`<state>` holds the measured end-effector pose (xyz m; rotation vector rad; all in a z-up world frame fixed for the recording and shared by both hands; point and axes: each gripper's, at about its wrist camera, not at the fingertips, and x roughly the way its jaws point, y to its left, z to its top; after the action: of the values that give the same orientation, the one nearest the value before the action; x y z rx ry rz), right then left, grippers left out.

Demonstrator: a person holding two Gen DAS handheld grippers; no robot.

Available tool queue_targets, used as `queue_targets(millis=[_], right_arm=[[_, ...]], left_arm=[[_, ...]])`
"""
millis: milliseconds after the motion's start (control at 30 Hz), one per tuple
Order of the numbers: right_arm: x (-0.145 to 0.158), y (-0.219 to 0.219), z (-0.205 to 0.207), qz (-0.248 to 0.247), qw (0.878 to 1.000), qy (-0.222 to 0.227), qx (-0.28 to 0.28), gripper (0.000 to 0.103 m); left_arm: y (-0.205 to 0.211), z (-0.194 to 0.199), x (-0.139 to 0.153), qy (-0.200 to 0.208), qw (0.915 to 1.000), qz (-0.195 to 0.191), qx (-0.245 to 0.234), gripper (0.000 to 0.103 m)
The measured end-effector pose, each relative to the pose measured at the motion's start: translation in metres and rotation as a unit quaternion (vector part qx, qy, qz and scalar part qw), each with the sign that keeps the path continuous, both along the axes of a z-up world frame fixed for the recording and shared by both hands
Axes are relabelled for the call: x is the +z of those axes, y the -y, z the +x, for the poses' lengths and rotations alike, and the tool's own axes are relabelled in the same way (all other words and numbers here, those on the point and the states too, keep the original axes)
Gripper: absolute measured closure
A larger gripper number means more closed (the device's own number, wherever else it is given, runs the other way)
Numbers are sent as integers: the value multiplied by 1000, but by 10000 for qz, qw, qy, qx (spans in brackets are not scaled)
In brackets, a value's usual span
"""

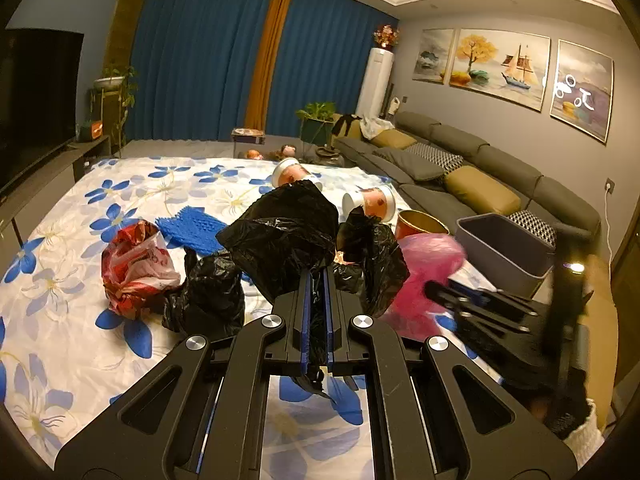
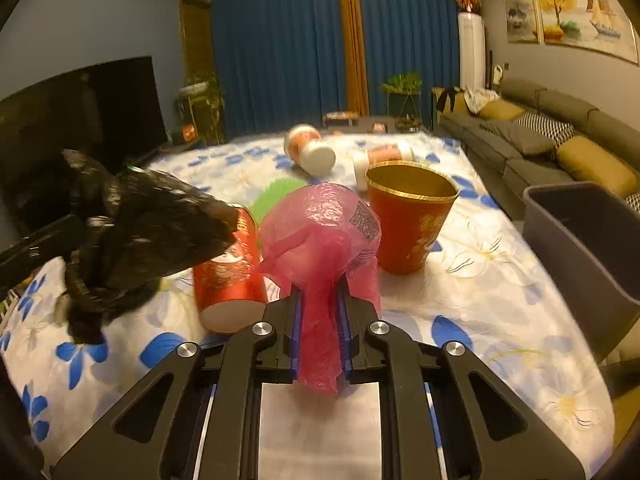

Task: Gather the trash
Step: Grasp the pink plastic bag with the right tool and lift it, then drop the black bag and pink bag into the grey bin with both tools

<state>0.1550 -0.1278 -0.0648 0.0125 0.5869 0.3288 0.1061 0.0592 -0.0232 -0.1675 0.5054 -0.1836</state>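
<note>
Living room, floral cloth (image 2: 480, 280) on the table, grey bin (image 2: 580, 240) at three o'clock. Left gripper (image 1: 316, 292) clamped on black bag (image 1: 288, 236), right gripper (image 2: 320, 308) clamped on pink bag (image 2: 320, 232). Best swung over the bin before letting go; QR code on pink bag, no legible writing.

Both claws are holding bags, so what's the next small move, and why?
Probably carry the right claw, shut on the crumpled pink plastic bag, right over the open grey plastic bin. The left claw grips its black plastic bag farther away.
</note>
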Motion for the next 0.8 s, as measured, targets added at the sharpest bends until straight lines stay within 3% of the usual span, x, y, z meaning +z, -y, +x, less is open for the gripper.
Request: queue_targets(millis=[500,800], right_arm=[[41,48,-48,394,9967,663,-240,87],[62,103,-59,507,9893,1060,-870,87]], left_arm=[[36,1,17,253,9993,127,-248,98],[106,19,45,559,9942,219,-896,98]])
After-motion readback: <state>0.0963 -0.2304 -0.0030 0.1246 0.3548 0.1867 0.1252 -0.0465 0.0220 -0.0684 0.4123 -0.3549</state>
